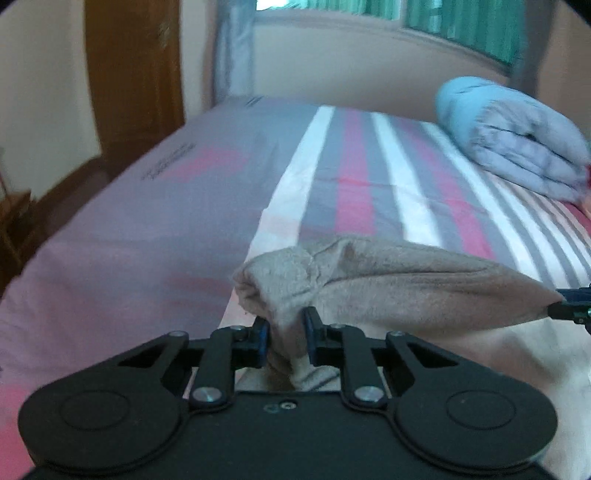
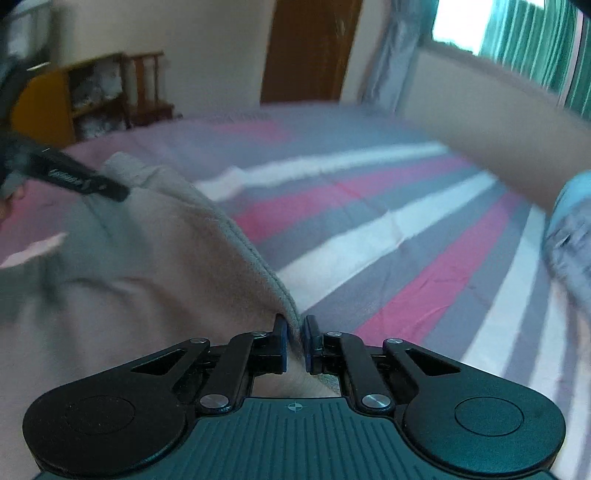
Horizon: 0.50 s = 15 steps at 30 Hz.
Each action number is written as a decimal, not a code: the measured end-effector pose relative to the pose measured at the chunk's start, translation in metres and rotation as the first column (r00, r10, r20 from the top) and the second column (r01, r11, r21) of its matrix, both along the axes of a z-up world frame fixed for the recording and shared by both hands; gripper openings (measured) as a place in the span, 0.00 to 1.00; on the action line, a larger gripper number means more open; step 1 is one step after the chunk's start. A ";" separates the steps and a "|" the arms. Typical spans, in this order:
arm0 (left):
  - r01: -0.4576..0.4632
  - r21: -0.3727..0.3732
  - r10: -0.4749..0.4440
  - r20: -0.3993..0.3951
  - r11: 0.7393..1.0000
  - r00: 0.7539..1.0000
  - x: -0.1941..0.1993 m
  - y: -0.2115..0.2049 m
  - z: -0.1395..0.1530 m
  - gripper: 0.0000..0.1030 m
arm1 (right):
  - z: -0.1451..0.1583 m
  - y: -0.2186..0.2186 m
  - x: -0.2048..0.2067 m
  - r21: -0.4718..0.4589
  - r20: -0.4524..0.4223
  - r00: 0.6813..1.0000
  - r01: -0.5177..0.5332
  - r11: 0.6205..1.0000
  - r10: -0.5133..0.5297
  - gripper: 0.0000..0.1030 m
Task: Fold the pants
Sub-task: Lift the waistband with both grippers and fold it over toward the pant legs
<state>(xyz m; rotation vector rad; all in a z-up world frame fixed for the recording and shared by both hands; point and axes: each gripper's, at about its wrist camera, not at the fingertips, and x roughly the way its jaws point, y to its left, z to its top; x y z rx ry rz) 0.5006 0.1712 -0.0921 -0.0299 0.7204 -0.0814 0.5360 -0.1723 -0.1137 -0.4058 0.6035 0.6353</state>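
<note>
Left wrist view: left gripper (image 1: pixel 287 332) and right gripper (image 2: pixel 294 334) clamp the beige pants (image 1: pixel 388 280) taut above the striped bed (image 1: pixel 147 229); a thin edge grip risks slipping.

The pants (image 1: pixel 388 280) hang stretched above the near part of the bed (image 1: pixel 147 221), clamped at their left end in the left gripper (image 1: pixel 286 332) and at their right end in the right gripper (image 2: pixel 294 332). A folded quilt (image 1: pixel 517 147) lies on the bed's far right. Beyond the bed's far edge stand a door (image 1: pixel 133 74) on the left and a window (image 1: pixel 443 22) on the right. In the right wrist view, a shelf (image 2: pixel 96 96) stands off the bed's far left.
</note>
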 end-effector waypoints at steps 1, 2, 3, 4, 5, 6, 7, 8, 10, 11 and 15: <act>0.016 0.014 -0.016 0.010 1.000 1.000 -0.018 0.000 0.004 0.10 | 0.003 -0.004 -0.021 0.001 0.014 1.000 -0.010 1.000 0.010 0.08; 0.030 0.018 -0.030 0.013 0.999 0.999 -0.035 0.000 0.007 0.10 | 0.005 -0.009 -0.046 0.007 0.016 1.000 -0.016 1.000 0.015 0.08; 0.044 0.027 -0.044 0.012 0.999 0.999 -0.050 -0.002 0.009 0.10 | 0.004 -0.012 -0.065 0.013 0.005 1.000 -0.019 1.000 0.019 0.08; 0.053 0.040 -0.053 0.008 0.998 0.999 -0.066 -0.004 0.006 0.10 | 0.002 -0.014 -0.083 0.011 -0.003 1.000 -0.024 1.000 0.024 0.08; 0.061 0.051 -0.061 -0.003 0.997 0.998 -0.083 -0.007 0.003 0.11 | -0.002 -0.017 -0.102 0.007 -0.004 1.000 -0.027 1.000 0.027 0.08; 0.068 0.060 -0.067 -0.024 0.996 0.997 -0.099 -0.010 -0.003 0.13 | -0.007 -0.020 -0.122 0.001 -0.011 1.000 -0.027 1.000 0.027 0.08; 0.060 0.073 -0.056 -0.052 0.996 0.997 -0.105 -0.020 -0.018 0.18 | -0.014 -0.020 -0.138 -0.001 -0.025 0.999 -0.024 1.000 0.024 0.08; 0.050 0.084 -0.042 -0.087 0.995 0.995 -0.113 -0.022 -0.026 0.22 | -0.022 -0.021 -0.152 0.006 -0.050 0.999 -0.007 1.000 0.008 0.08; 0.026 0.087 -0.010 -0.184 0.996 0.983 -0.120 -0.025 -0.049 0.23 | -0.041 -0.025 -0.172 0.010 -0.108 0.994 0.023 1.000 -0.022 0.08; 0.005 0.054 0.007 -0.229 0.999 0.973 -0.125 -0.022 -0.054 0.21 | -0.051 -0.025 -0.180 -0.001 -0.121 0.992 0.033 0.999 -0.033 0.09; -0.131 -0.126 0.083 -0.330 0.983 0.940 -0.153 0.005 -0.052 0.22 | -0.067 -0.022 -0.194 -0.016 -0.184 0.980 0.075 0.997 -0.076 0.20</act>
